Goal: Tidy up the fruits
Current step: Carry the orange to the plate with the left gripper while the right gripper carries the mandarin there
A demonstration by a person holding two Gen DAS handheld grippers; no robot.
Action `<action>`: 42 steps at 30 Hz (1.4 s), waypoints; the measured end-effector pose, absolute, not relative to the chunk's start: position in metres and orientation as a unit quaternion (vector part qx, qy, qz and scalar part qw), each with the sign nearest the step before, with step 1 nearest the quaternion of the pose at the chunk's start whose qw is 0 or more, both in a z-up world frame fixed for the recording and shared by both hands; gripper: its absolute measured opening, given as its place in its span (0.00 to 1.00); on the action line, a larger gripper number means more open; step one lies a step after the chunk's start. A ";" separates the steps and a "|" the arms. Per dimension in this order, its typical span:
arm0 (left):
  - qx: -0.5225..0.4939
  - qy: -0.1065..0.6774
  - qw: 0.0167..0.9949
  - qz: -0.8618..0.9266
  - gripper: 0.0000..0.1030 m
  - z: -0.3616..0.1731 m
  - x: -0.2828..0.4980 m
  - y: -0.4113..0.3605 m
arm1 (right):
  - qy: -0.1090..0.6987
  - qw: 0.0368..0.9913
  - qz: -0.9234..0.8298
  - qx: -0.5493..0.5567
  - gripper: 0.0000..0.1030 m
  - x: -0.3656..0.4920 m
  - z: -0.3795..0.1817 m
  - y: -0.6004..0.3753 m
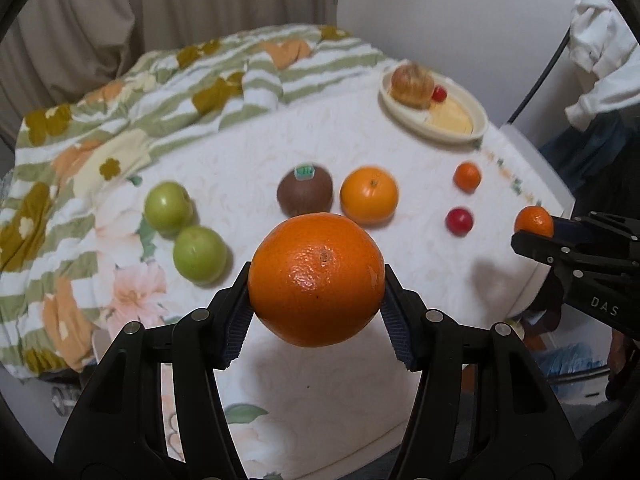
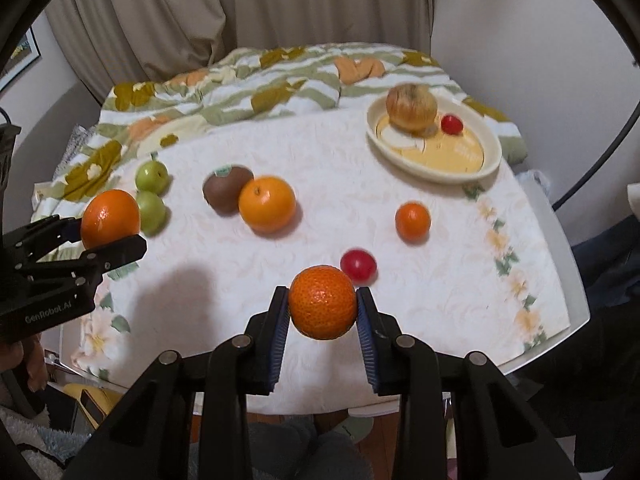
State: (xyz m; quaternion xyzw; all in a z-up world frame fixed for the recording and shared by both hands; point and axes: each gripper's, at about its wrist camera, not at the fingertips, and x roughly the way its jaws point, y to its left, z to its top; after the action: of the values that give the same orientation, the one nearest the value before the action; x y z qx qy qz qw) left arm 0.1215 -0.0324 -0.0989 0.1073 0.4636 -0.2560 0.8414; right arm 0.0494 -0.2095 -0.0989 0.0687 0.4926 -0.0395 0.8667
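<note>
My left gripper (image 1: pixel 317 284) is shut on a large orange (image 1: pixel 316 278) and holds it above the table's near side; it also shows at the left of the right wrist view (image 2: pixel 110 220). My right gripper (image 2: pixel 322 307) is shut on a small mandarin (image 2: pixel 322 306), held above the table; it shows at the right of the left wrist view (image 1: pixel 534 220). On the white cloth lie two green apples (image 1: pixel 182 226), a kiwi (image 1: pixel 305 190), another orange (image 1: pixel 369 194), a small mandarin (image 1: pixel 467 176) and a red cherry tomato (image 1: pixel 459 220).
A cream plate (image 2: pixel 490 160) at the far right holds a yellowish apple (image 2: pixel 411 107) and a red tomato (image 2: pixel 452 124). A striped floral blanket (image 1: pixel 120 112) is bunched along the table's far and left side. Curtains and a wall stand behind.
</note>
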 end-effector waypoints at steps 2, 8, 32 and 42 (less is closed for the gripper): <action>0.100 0.452 0.848 -0.258 0.63 -0.088 0.122 -0.035 | 0.486 0.870 -0.039 0.075 0.30 0.051 -0.090 -0.213; 0.087 0.430 0.857 -0.271 0.63 -0.066 0.127 -0.049 | 0.465 0.880 -0.049 0.080 0.30 0.055 -0.067 -0.232; 0.023 0.441 0.879 -0.178 0.63 -0.059 0.183 -0.220 | 0.449 0.890 0.074 0.036 0.30 0.140 -0.062 -0.413; 0.009 0.473 0.868 -0.152 0.64 -0.083 0.210 -0.288 | 0.468 0.874 0.128 0.012 0.30 0.178 -0.080 -0.461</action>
State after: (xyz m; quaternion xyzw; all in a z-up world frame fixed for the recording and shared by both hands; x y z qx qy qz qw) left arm 0.2097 -0.2879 -0.0829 0.0085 0.4730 -0.1523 0.8678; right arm 0.1784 -0.4612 -0.0798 0.0122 0.4683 0.1282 0.8741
